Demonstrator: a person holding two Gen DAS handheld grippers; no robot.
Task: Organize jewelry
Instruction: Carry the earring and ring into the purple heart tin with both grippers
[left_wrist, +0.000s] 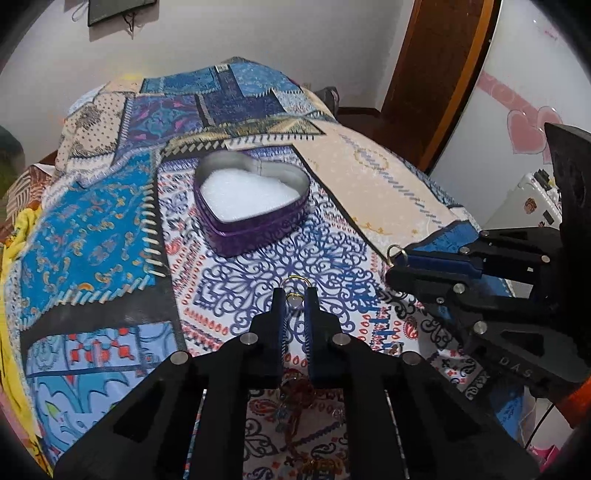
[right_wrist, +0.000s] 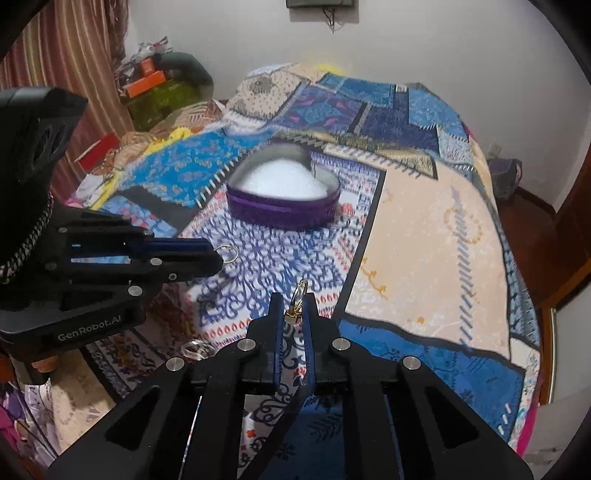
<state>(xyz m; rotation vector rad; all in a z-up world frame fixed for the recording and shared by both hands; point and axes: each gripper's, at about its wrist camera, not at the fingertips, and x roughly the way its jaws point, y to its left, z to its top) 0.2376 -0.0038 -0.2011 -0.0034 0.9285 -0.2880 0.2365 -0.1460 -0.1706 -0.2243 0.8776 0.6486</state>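
Nearest the left wrist camera, a tangle of reddish jewelry (left_wrist: 295, 391) is lying on the patterned bedspread (left_wrist: 110, 229) under the base of the left gripper (left_wrist: 295, 293). That gripper's 2 blue-lined fingers are standing narrowly apart and pinching a small gold ring (left_wrist: 294, 291), whose hoop is poking out past the fingertips.

In the right wrist view, the right gripper (right_wrist: 293, 299) is likewise nearly closed, its 2 fingers clamping a gold clasp piece (right_wrist: 297, 301) that is sticking up between the tips. A pair of clear rings (right_wrist: 195, 349) is resting on the cloth near its left side, just below the left gripper's body.

The 2 grippers are hovering near each other above the blue scrollwork panel of the bedspread, each one showing from the side in the other's camera with its gold piece at the tip.

Farther on, a purple heart-shaped tin (left_wrist: 253, 206) is sitting open on the bedspread, well apart from both grippers, with a white lining (left_wrist: 247, 195) filling its inside; nothing else is showing on that lining.

Beyond the bed, a pale wall (right_wrist: 424, 48) is closing off the room, with striped curtains (right_wrist: 62, 62) hanging at the left of the right wrist view.
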